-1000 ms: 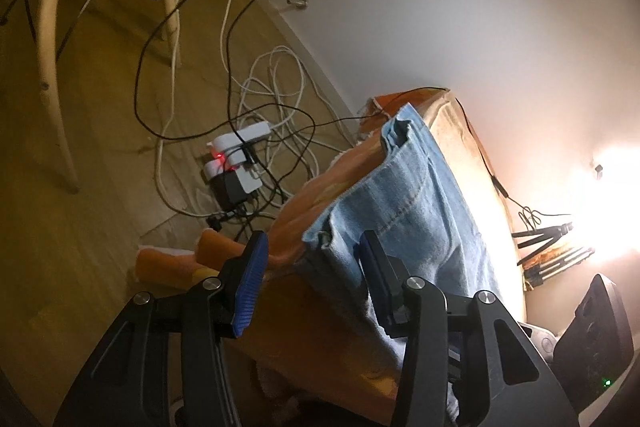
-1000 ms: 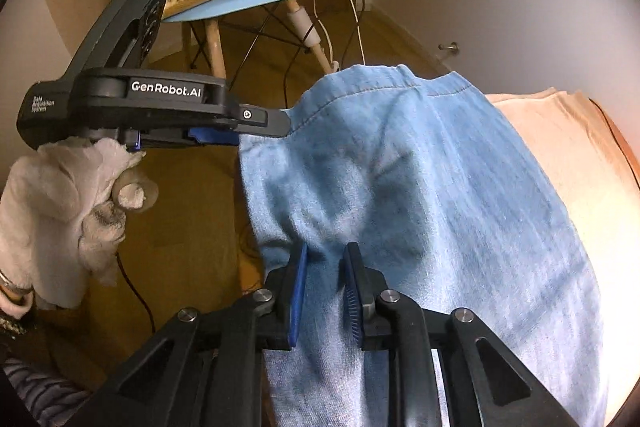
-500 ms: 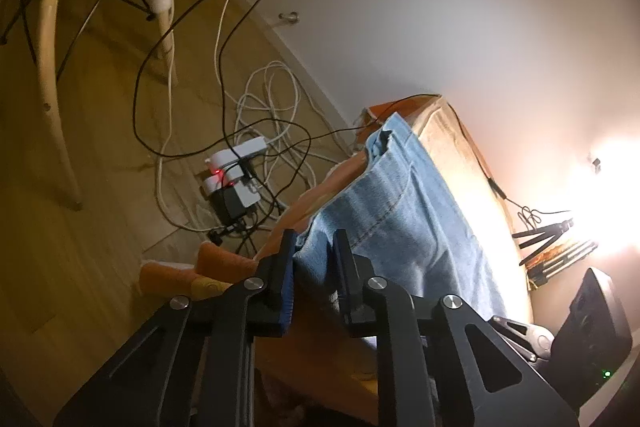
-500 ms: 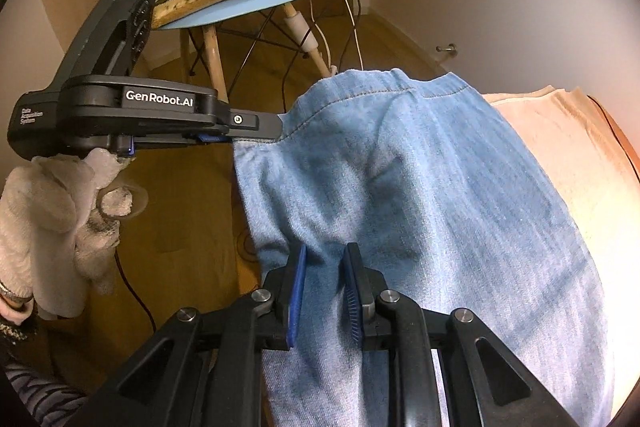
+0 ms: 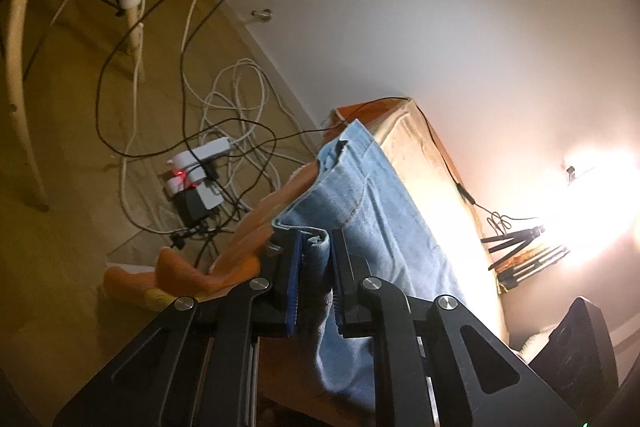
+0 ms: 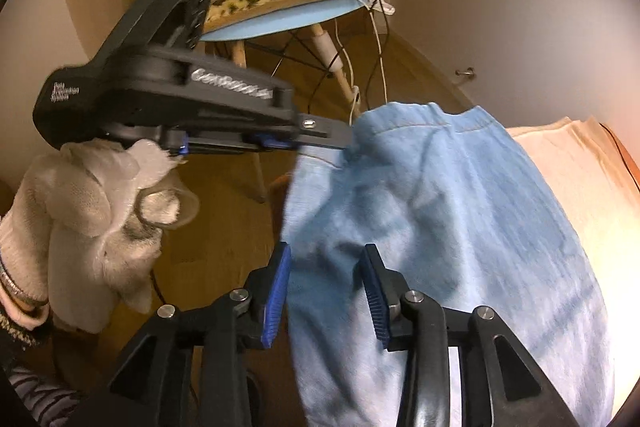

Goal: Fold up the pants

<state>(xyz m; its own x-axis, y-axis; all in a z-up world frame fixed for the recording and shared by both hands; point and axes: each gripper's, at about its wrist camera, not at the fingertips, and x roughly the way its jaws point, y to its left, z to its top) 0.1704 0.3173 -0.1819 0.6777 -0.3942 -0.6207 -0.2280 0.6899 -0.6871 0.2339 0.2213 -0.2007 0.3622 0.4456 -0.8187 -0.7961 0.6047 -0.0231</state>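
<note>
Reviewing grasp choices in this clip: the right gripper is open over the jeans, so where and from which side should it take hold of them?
Probably the near hanging edge of the jeans, approached from the table's front, fingers straddling the hem. The right gripper already brackets that edge, open. The left gripper is shut on the bunched corner further along the same edge, so a matching edge pinch would let both lift the fabric evenly over the orange cloth.

Light blue denim pants (image 6: 460,227) lie draped over the orange-covered surface, one edge bunched and lifted
</note>
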